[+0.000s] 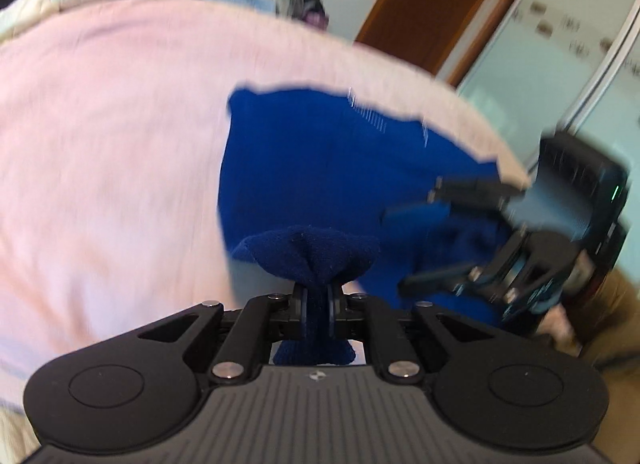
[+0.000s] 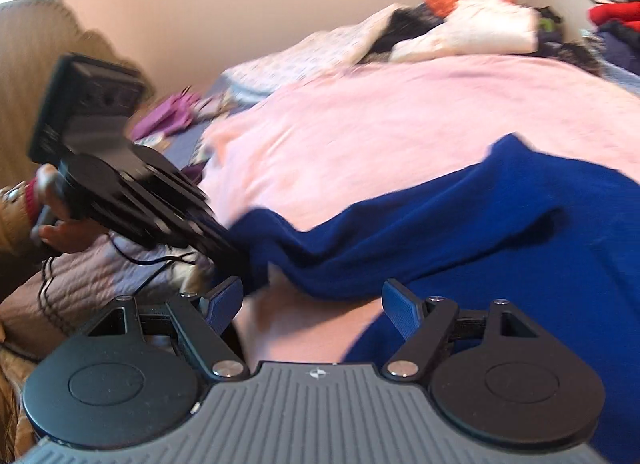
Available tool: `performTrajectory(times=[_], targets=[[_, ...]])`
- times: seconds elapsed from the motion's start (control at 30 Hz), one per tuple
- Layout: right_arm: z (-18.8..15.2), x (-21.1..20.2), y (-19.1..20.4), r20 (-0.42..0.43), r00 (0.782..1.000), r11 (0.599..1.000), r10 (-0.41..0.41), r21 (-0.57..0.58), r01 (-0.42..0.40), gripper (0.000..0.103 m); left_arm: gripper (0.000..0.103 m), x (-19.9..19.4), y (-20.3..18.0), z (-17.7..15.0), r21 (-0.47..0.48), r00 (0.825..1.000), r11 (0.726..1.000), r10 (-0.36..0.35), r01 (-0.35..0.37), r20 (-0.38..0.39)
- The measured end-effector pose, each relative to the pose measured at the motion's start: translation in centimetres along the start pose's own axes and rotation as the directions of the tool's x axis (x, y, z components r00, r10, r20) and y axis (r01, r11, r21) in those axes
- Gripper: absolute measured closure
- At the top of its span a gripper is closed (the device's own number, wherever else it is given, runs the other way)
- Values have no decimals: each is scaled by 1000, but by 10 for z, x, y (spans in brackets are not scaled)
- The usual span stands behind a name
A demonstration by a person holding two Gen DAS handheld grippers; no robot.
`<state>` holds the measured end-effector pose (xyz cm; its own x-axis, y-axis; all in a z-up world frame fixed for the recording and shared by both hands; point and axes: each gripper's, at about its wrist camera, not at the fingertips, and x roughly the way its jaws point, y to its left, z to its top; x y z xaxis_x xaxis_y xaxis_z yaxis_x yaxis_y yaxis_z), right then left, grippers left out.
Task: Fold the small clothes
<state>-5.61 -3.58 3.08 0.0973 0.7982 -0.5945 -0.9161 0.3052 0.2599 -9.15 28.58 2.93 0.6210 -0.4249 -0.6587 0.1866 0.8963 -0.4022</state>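
While the pink bed (image 1: 120,143) carries it, the blue garment (image 1: 320,167), a soft deep-blue knit, lies toward three o'clock. The left tool (image 1: 316,300) is clamped on a bunched corner; the right tool (image 2: 312,308) gapes empty, and should pinch the opposite corner so both lift evenly.

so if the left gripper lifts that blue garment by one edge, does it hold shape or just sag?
Likely sags: the blue garment bunches into a wad where the left gripper pinches it, and in the right wrist view it drapes in soft folds. Probably light. Its fuzzy knit on the pink blanket probably drags rather than slides.
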Motion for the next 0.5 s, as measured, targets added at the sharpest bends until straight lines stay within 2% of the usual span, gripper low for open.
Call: performTrajectory(times=[0.13, 0.27, 0.37, 0.5], targets=[[-1, -18, -27, 55, 995, 995, -81, 58, 77, 21, 94, 7, -10, 40, 22, 999, 1000, 8, -9, 53], [-9, -41, -57, 103, 977, 976, -185, 135, 171, 21, 94, 28, -26, 84, 48, 997, 999, -5, 2, 75], [-20, -62, -84, 129, 944, 938, -305, 214, 274, 21, 94, 39, -47, 113, 106, 995, 994, -37, 27, 89], [-43, -94, -122, 153, 888, 866, -433, 346, 362, 20, 94, 56, -93, 150, 204, 989, 975, -105, 82, 105]])
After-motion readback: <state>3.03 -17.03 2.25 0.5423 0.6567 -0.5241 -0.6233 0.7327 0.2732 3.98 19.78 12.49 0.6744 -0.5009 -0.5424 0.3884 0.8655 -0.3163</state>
